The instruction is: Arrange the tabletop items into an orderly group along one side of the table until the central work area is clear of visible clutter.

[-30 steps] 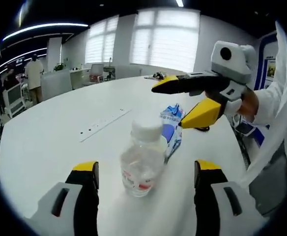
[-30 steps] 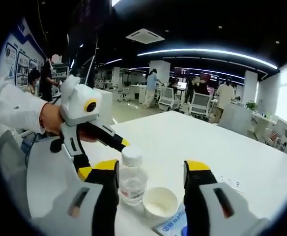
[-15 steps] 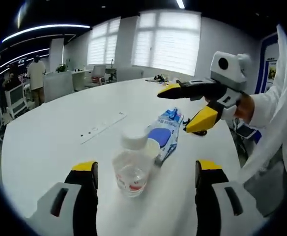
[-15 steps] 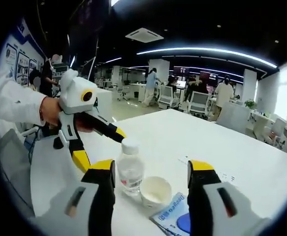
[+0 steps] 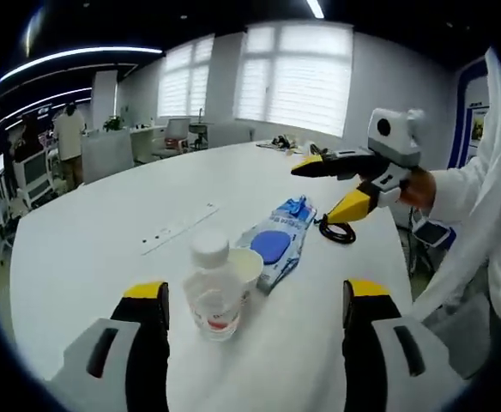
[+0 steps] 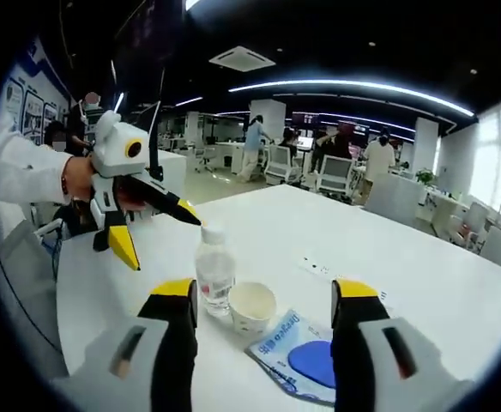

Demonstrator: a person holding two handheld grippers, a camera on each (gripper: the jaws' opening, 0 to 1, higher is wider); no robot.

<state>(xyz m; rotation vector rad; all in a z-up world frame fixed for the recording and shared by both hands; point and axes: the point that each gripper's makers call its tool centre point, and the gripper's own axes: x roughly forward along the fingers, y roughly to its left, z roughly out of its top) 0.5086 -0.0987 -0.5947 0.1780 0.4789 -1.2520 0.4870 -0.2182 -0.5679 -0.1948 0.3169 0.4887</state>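
My left hand-held gripper (image 5: 250,296) hangs above the white desk (image 5: 87,232) with its jaws spread wide apart and nothing between them. Ahead of it a clear water bottle (image 5: 209,287) with a white cap stands upright, and a white paper cup (image 5: 244,266) stands just beside it, close enough that they look to be touching. Beyond the cup a blue and white packet (image 5: 278,240) lies flat, and a black looped cord (image 5: 336,232) lies near the desk edge on my side. A flat white strip (image 5: 178,228) is set into the desk toward its middle.

My right hand-held gripper (image 6: 263,300) is also open and empty. From its view, the bottle (image 6: 214,271), cup (image 6: 251,305) and packet (image 6: 298,359) sit in a row near that same edge.
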